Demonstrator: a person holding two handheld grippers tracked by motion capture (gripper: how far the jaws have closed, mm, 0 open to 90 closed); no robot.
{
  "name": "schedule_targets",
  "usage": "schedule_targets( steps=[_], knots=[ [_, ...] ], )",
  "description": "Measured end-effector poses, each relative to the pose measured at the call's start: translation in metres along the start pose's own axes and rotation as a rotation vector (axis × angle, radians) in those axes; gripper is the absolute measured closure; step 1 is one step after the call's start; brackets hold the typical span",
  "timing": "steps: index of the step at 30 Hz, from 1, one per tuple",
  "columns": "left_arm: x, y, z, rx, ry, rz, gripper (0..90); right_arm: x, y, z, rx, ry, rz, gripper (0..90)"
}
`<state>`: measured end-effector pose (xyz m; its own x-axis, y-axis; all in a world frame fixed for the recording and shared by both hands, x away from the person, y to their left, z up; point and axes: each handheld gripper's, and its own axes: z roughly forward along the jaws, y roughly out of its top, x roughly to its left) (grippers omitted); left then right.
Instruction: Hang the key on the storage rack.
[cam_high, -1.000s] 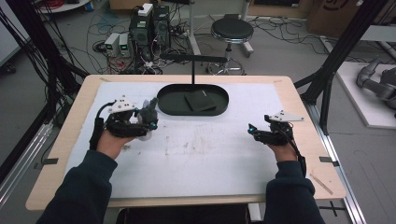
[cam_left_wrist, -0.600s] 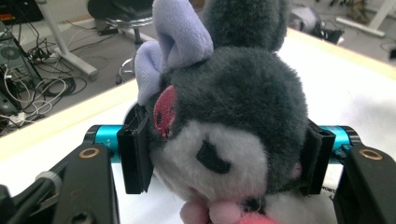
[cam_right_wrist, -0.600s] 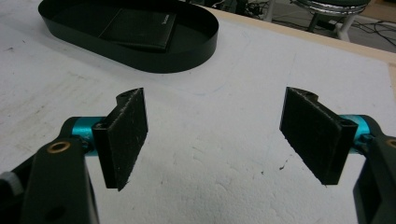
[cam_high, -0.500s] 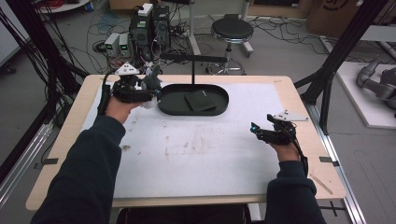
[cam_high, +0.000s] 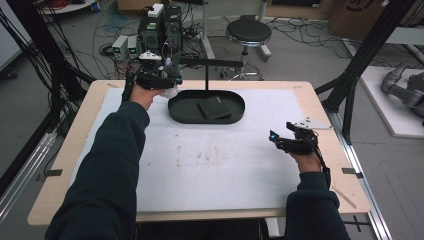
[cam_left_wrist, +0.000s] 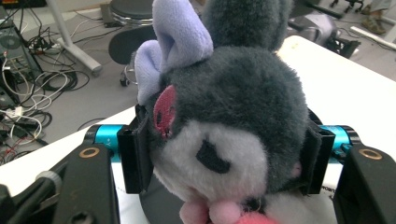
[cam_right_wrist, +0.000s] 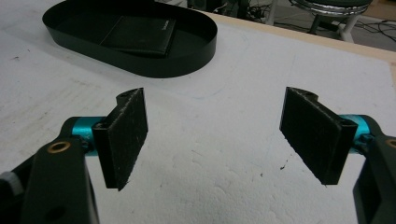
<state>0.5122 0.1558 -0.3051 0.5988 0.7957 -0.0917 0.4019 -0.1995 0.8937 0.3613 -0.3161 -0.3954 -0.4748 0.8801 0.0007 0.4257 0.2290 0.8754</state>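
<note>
Left gripper (cam_high: 167, 80) is clamping a grey-and-white plush toy (cam_left_wrist: 224, 126) by its head, above the black tray's (cam_high: 175, 107) left end; right gripper (cam_right_wrist: 224, 135) is resting wide open, nothing between its jaws

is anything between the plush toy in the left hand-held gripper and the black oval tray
Nothing visible. The left hand-held gripper holds the plush toy at the black oval tray's left end. A dark flat wallet lies in the tray's middle, leaving bare floor beside it.
</note>
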Motion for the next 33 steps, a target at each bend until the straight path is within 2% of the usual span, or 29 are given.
schedule_targets(
  steps=[3,13,19,24,29,33],
  knots=[
    [0.003,0.004,0.005,-0.025,0.005,-0.019,35.4,-0.001,-0.001,0.0,0.002,0.002,0.003,23.7],
    [0.012,0.004,0.012,-0.014,0.077,-0.043,35.4,-0.004,-0.003,0.0,0.005,0.007,0.009,23.7],
    [0.015,-0.005,0.015,0.016,0.116,-0.047,35.4,-0.004,-0.003,0.0,0.006,0.008,0.008,23.7],
    [0.016,-0.021,0.025,0.091,0.166,-0.04,35.4,-0.003,-0.003,0.0,0.009,0.007,0.01,23.8],
    [0.014,-0.035,0.035,0.121,0.173,-0.037,35.3,-0.003,-0.004,0.0,0.01,0.007,0.009,23.8],
    [0.009,-0.038,0.041,0.13,0.179,-0.018,34.5,-0.002,-0.004,0.001,0.013,0.009,0.008,23.8]
  ],
)
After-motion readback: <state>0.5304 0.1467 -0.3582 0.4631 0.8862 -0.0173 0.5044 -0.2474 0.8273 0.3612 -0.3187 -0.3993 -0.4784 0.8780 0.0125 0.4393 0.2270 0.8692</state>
